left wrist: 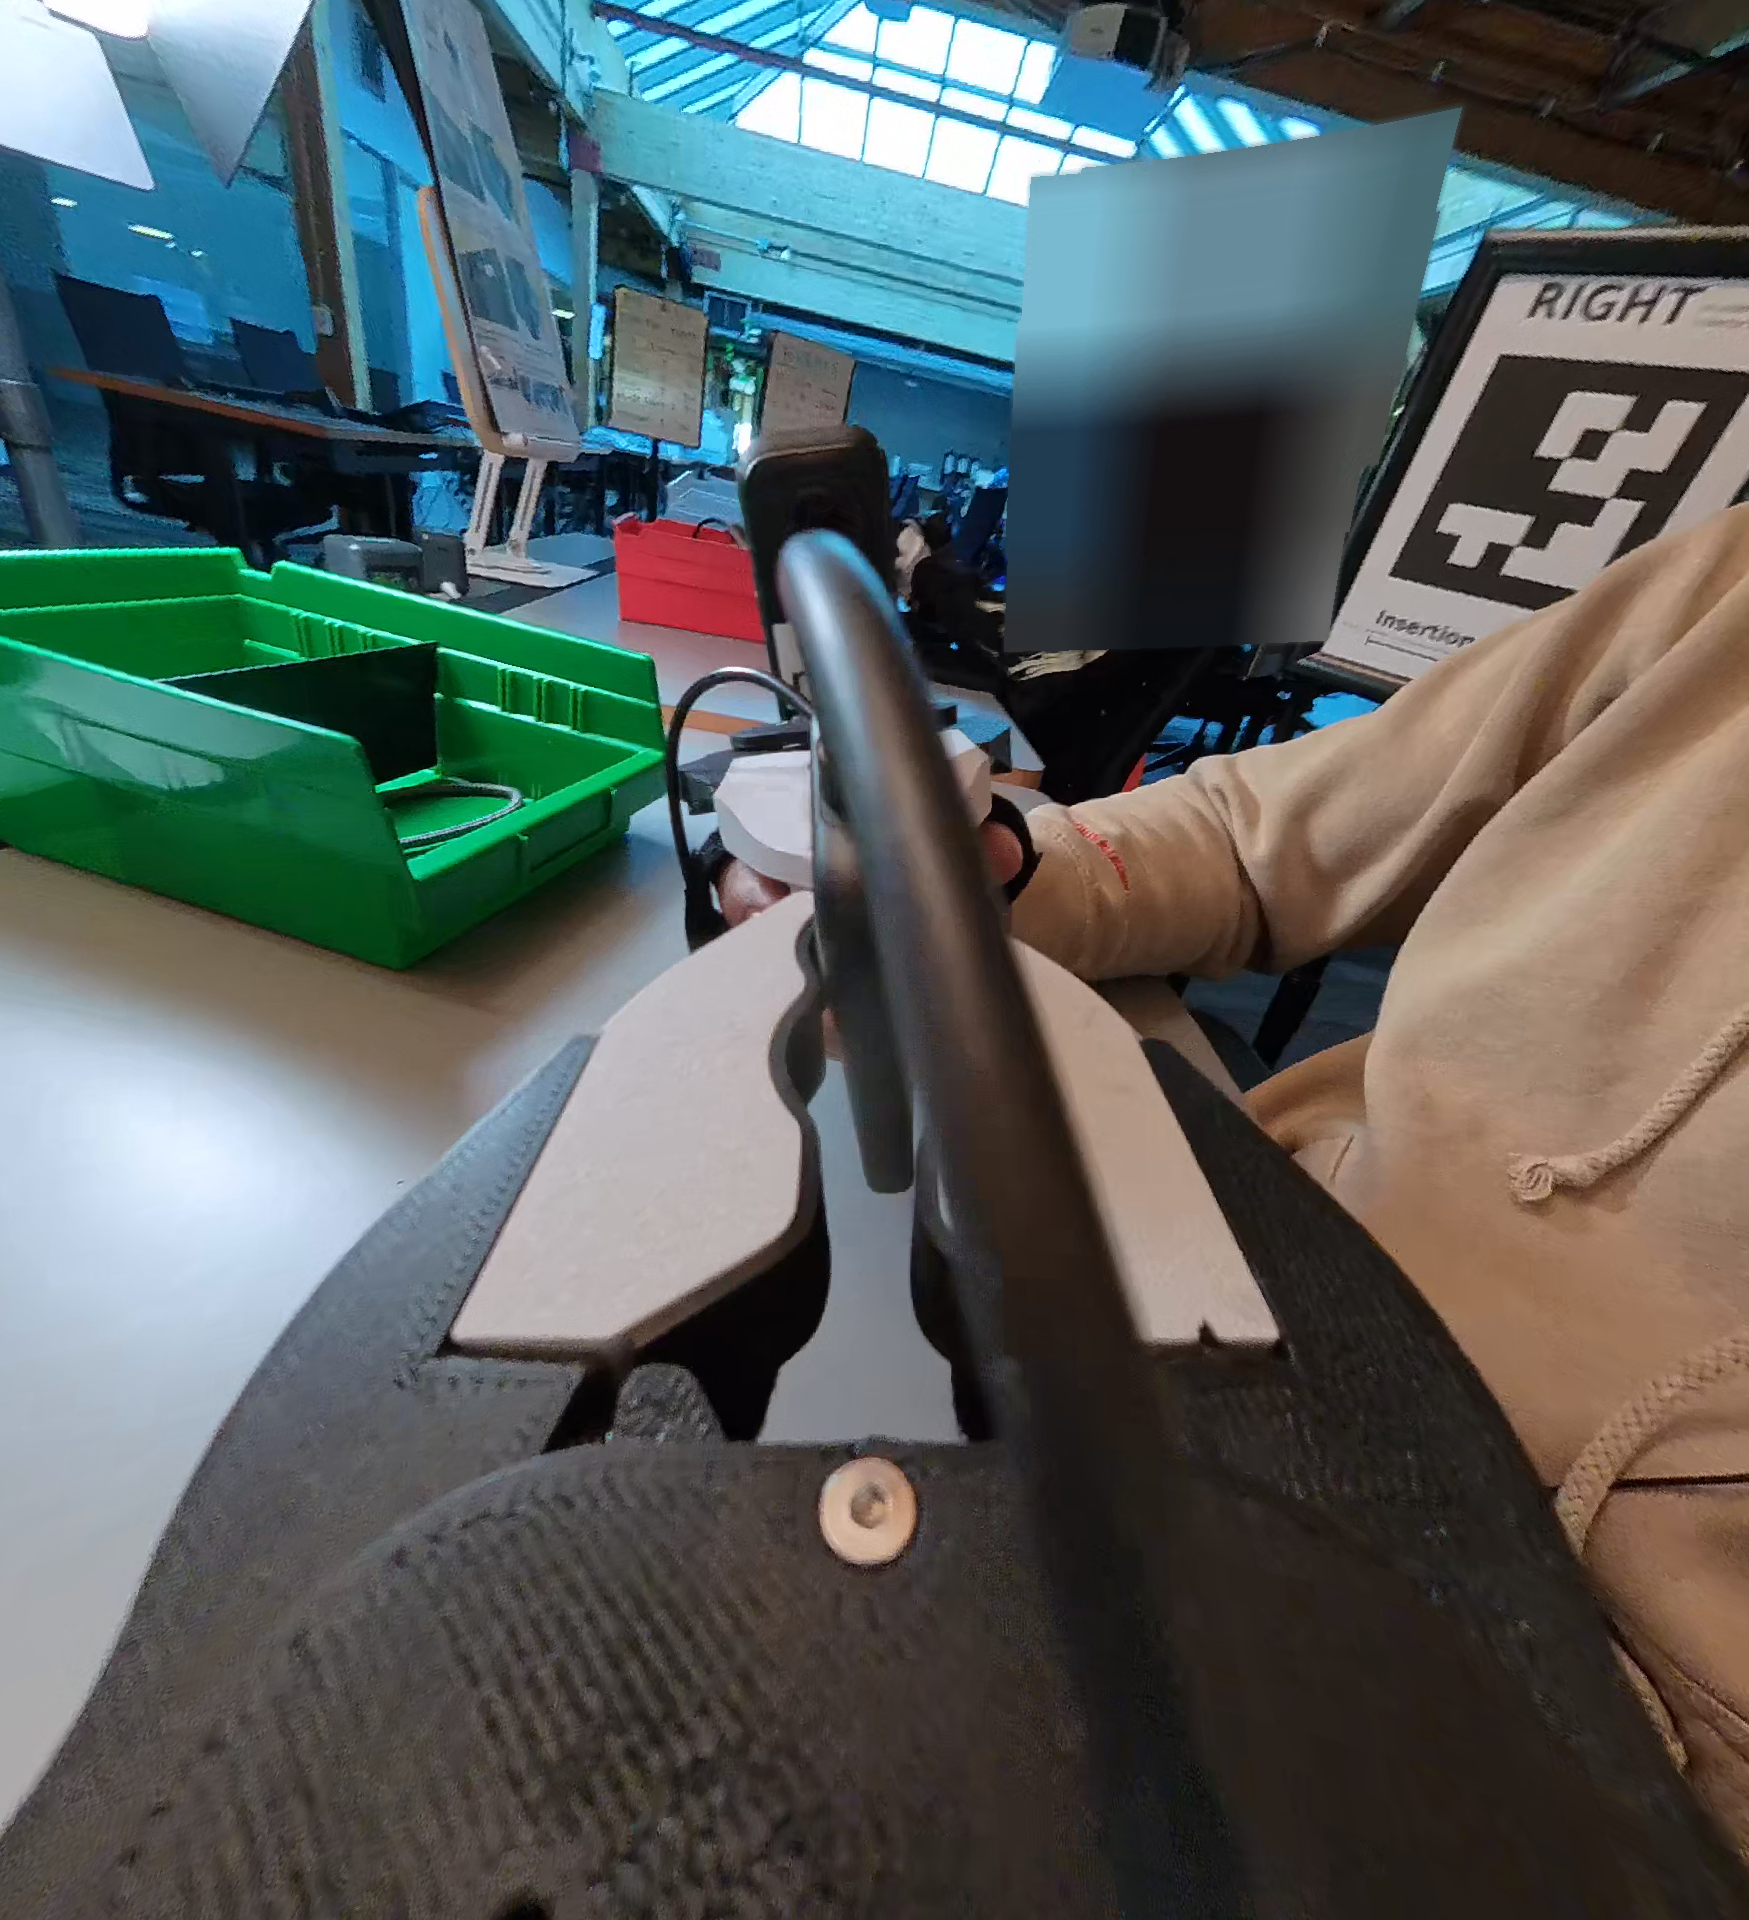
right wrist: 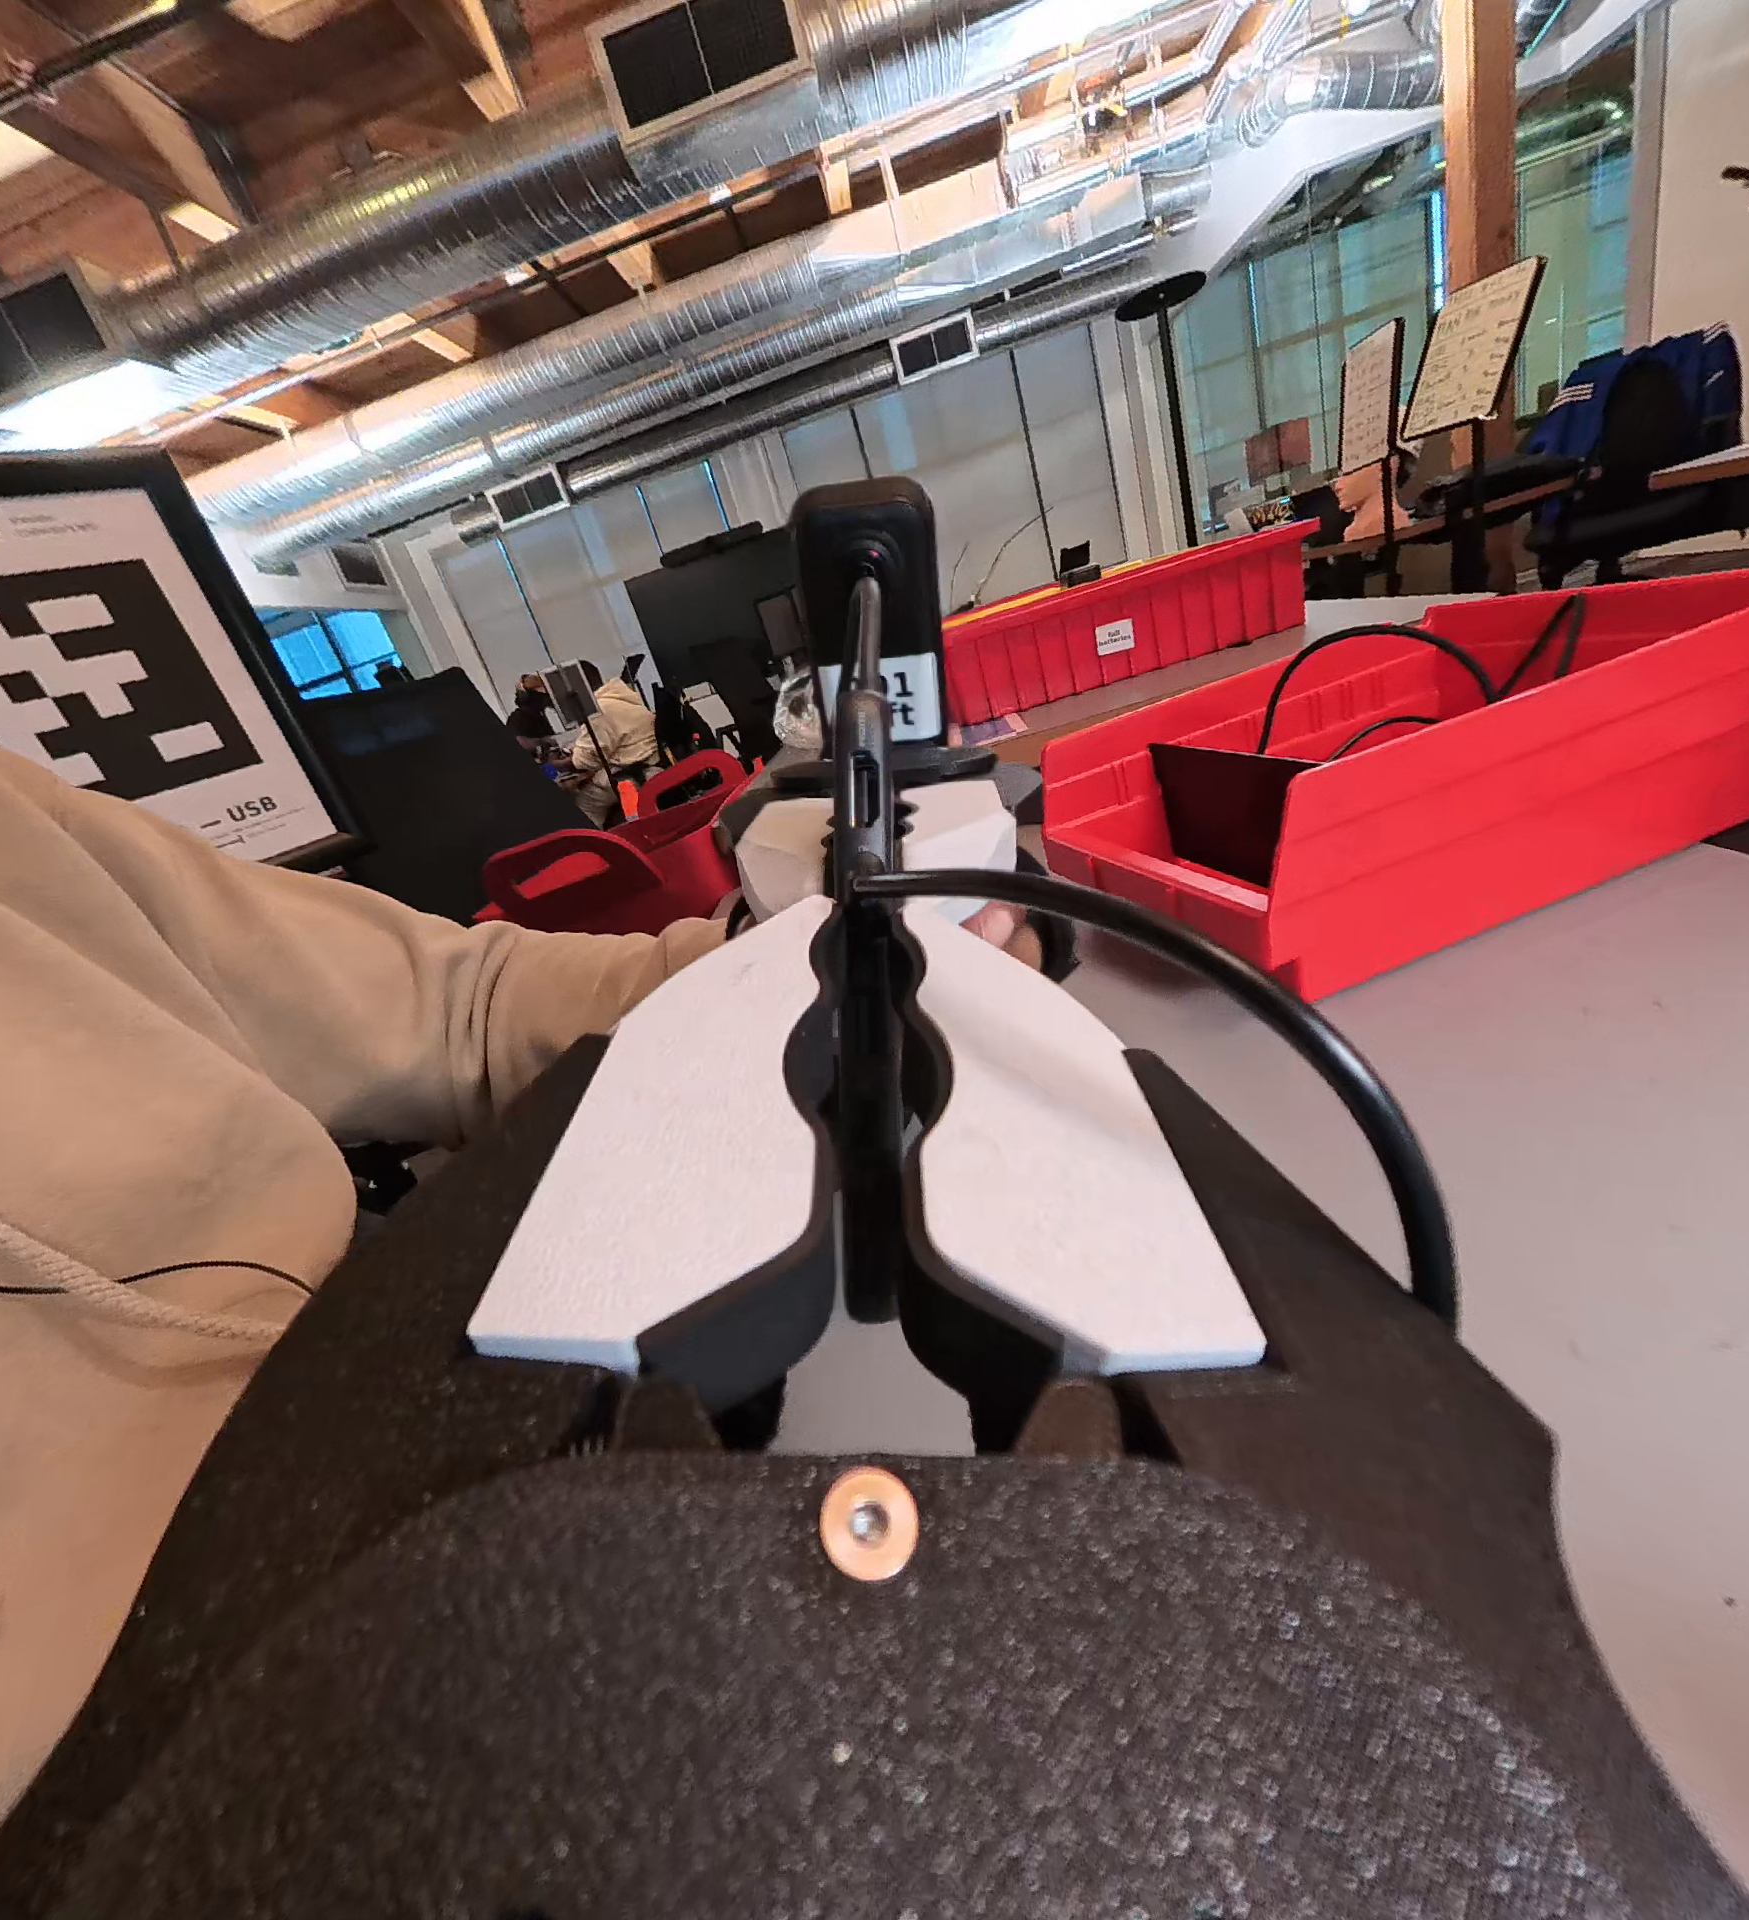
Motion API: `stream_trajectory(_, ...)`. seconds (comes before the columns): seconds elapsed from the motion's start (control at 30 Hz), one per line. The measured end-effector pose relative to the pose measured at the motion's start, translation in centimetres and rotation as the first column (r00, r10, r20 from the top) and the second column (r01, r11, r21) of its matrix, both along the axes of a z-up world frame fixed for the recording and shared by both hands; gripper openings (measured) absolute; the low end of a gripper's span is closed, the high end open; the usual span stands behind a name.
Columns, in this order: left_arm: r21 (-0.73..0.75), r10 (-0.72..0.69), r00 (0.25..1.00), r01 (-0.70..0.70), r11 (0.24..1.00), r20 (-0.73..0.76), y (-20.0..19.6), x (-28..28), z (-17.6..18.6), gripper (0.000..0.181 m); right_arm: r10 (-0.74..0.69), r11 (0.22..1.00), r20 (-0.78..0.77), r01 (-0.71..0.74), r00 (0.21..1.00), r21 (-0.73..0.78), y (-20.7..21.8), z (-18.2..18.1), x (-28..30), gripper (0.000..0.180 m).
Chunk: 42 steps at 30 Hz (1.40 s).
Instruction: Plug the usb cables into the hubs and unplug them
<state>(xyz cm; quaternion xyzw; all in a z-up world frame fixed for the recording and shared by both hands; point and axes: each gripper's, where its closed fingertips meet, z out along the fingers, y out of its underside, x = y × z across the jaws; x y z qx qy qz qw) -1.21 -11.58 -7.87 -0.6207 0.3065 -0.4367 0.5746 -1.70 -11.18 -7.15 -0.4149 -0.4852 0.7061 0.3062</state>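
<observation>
Left gripper (left wrist: 854,997): fingers clamped on dark hub (left wrist: 865,1039), held above table (left wrist: 174,1091). Right gripper (right wrist: 870,935): fingers pinching black cable (right wrist: 1296,1018) plug, which meets the hub (right wrist: 862,800) between the facing grippers. Green bin (left wrist: 278,821) left, red bin (right wrist: 1472,810) right.
</observation>
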Motion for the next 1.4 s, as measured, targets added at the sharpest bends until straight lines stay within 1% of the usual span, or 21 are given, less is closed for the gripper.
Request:
stream_trajectory(0.1, -0.021, 0.006, 1.000, -0.006, 1.000, -0.028, 0.0, -0.1, 0.0, 0.012, 0.032, 0.999, 0.030, -0.031, 0.999, -0.010, -0.1, -0.1, 0.0, 0.007)
stream_trajectory(0.23, -0.077, -0.034, 0.999, 0.031, 0.997, -0.030, -0.2, -0.4, -0.3, 0.012, 0.021, 0.999, 0.056, -0.024, 0.998, 0.045, 0.1, -0.5, 0.1, 0.012)
stream_trajectory(0.37, -0.148, -0.054, 0.995, 0.041, 0.988, -0.089, -0.2, -0.4, -1.5, 0.012, 0.050, 0.994, 0.115, -0.062, 0.992, 0.095, -0.5, -1.4, 0.1, 0.016)
stream_trajectory(0.4, -0.167, -0.068, 0.993, 0.051, 0.985, -0.098, -0.3, -0.3, -1.8, 0.012, 0.046, 0.992, 0.120, -0.060, 0.992, 0.111, -0.6, -1.7, 0.0, 0.016)
stream_trajectory(0.47, -0.188, -0.093, 0.990, 0.071, 0.980, -0.110, -0.5, 0.1, -2.2, 0.012, 0.034, 0.988, 0.132, -0.054, 0.991, 0.144, -0.7, -2.2, -0.1, 0.008)
stream_trajectory(0.5, -0.193, -0.094, 0.989, 0.070, 0.979, -0.118, -0.5, 0.2, -2.3, 0.012, 0.031, 0.987, 0.130, -0.051, 0.991, 0.154, -0.7, -2.3, -0.1, 0.008)
stream_trajectory(0.6, -0.184, -0.086, 0.988, 0.061, 0.981, -0.126, -0.5, 0.2, -2.3, 0.012, 0.040, 0.987, 0.127, -0.059, 0.991, 0.151, -0.7, -2.3, -0.1, 0.007)
stream_trajectory(0.7, -0.113, -0.069, 0.992, 0.056, 0.992, -0.108, -0.6, 0.3, -1.8, 0.013, 0.040, 0.990, 0.093, -0.052, 0.995, 0.134, -0.7, -1.7, 0.0, 0.007)
stream_trajectory(0.8, -0.093, -0.055, 0.990, 0.044, 0.995, -0.130, -0.6, 0.5, -1.7, 0.013, 0.052, 0.990, 0.082, -0.062, 0.995, 0.128, -0.7, -1.5, 0.2, 0.007)
stream_trajectory(0.9, -0.090, -0.043, 0.982, 0.027, 0.996, -0.182, -0.6, 0.5, -1.5, 0.013, 0.061, 0.984, 0.086, -0.074, 0.994, 0.161, -0.7, -1.1, 0.3, 0.007)
stream_trajectory(1.03, -0.092, -0.056, 0.981, 0.039, 0.995, -0.186, -0.8, 0.7, -0.6, 0.013, 0.070, 0.965, 0.095, -0.092, 0.993, 0.247, -0.9, -0.3, 0.6, 0.007)
stream_trajectory(1.17, -0.100, -0.063, 0.986, 0.048, 0.994, -0.155, -0.9, 1.0, 0.4, 0.012, 0.073, 0.964, 0.062, -0.086, 0.995, 0.252, -1.0, 0.8, 0.9, 0.007)
stream_trajectory(1.2, -0.104, -0.055, 0.988, 0.040, 0.994, -0.147, -0.8, 1.0, 0.6, 0.012, 0.062, 0.967, 0.048, -0.072, 0.997, 0.245, -0.7, 1.0, 0.9, 0.007)
stream_trajectory(1.23, -0.107, -0.032, 0.989, 0.016, 0.994, -0.146, -0.7, 0.3, 0.6, 0.013, 0.035, 0.983, -0.019, -0.031, 0.999, 0.181, 0.4, 2.4, 1.5, 0.007)
stream_trajectory(1.27, -0.117, 0.016, 0.988, -0.034, 0.992, -0.151, -0.3, -1.1, 0.4, 0.013, -0.008, 0.997, -0.111, 0.016, 0.994, 0.070, 2.9, 4.8, 3.0, 0.007)
stream_trajectory(1.3, -0.130, 0.080, 0.985, -0.100, 0.986, -0.154, 0.2, -3.1, 0.1, 0.012, -0.080, 0.993, -0.158, 0.092, 0.984, 0.069, 5.3, 6.4, 4.7, 0.007)
stream_trajectory(1.33, -0.143, 0.130, 0.980, -0.151, 0.978, -0.149, 0.6, -4.8, -0.1, 0.012, -0.157, 0.972, -0.158, 0.181, 0.975, 0.152, 6.9, 7.1, 5.9, 0.007)
stream_trajectory(1.37, -0.151, 0.172, 0.975, -0.193, 0.969, -0.141, 1.1, -6.0, 0.0, 0.012, -0.205, 0.951, -0.139, 0.231, 0.969, 0.206, 8.1, 7.4, 6.9, 0.007)
stream_trajectory(1.4, -0.151, 0.198, 0.972, -0.215, 0.965, -0.125, 1.5, -6.6, 0.1, 0.012, -0.234, 0.939, -0.089, 0.249, 0.968, 0.238, 9.1, 7.3, 7.5, 0.007)
